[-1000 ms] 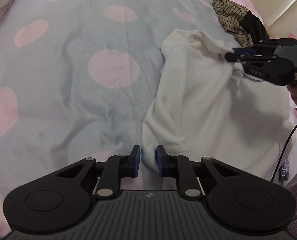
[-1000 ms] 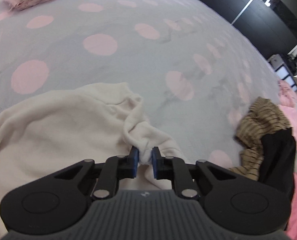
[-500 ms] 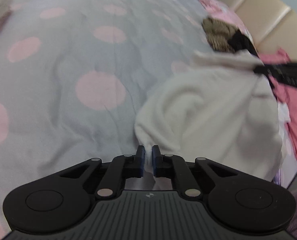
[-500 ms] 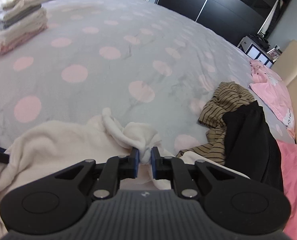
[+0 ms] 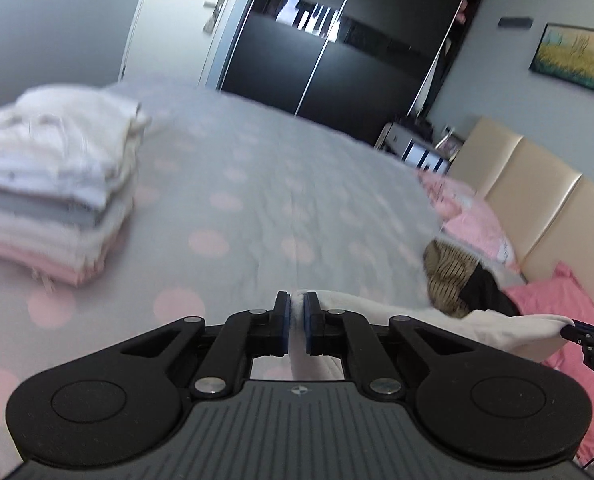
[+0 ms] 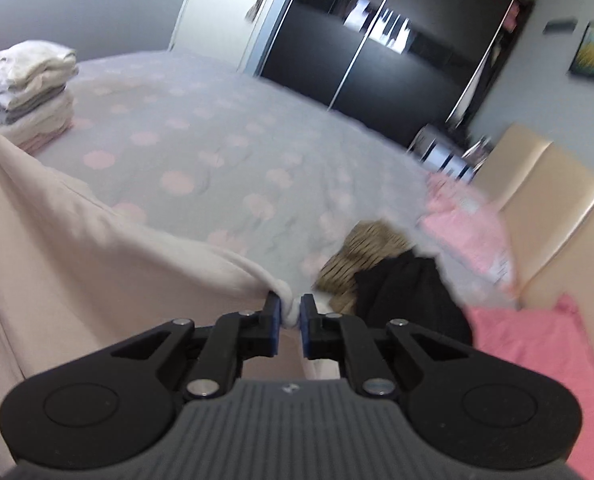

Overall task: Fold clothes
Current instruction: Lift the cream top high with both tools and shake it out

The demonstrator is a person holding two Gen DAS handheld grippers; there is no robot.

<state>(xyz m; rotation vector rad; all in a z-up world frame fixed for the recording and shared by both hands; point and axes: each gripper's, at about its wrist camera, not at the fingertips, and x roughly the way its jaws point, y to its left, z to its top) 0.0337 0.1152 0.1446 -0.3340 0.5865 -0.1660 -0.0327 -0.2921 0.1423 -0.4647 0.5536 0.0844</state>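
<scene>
Above bed (image 5: 297,184) — cream garment (image 6: 97,248) stretched sideways, left tool (image 5: 295,322) and right tool (image 6: 289,326) each pinching an end.

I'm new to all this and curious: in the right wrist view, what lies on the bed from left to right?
Stack of folded clothes → cream garment held in the right claw → striped brown garment → black garment → pink pillow.
</scene>
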